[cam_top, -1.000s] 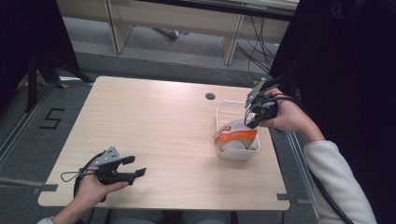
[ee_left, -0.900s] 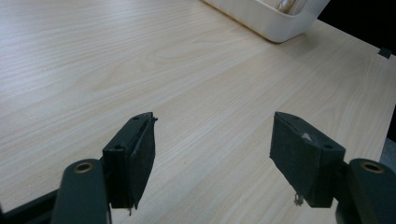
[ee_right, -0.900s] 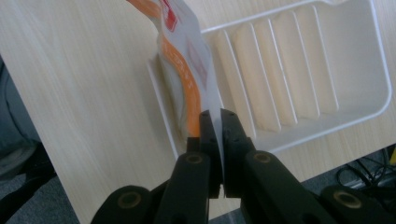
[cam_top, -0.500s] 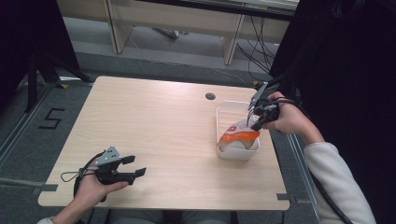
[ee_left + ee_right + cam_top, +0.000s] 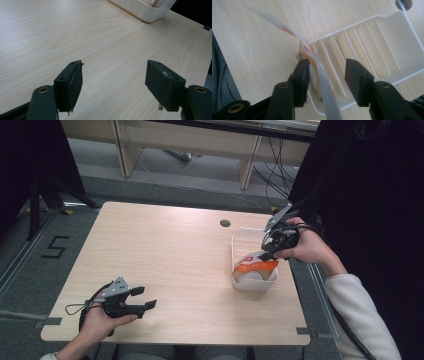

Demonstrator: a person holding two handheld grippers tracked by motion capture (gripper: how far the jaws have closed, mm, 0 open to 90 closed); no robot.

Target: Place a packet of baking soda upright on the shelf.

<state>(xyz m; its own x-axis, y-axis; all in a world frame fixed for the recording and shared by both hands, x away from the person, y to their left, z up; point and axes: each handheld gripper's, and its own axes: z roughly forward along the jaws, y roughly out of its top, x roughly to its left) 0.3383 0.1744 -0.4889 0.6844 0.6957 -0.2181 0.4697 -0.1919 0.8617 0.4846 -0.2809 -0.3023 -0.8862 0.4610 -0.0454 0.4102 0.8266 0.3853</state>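
My right gripper [image 5: 327, 72] has its jaws parted, with the edge of an orange-and-white packet [image 5: 312, 62] running between them; no grip closed on it. The packet [image 5: 254, 266] lies in the white bin [image 5: 239, 240] at the right of the high view, leaning over the bin's near end. My left gripper [image 5: 113, 85] is released, jaws wide over bare table [image 5: 75, 32], low left in the high view [image 5: 145, 299], well apart from the bin [image 5: 147, 13].
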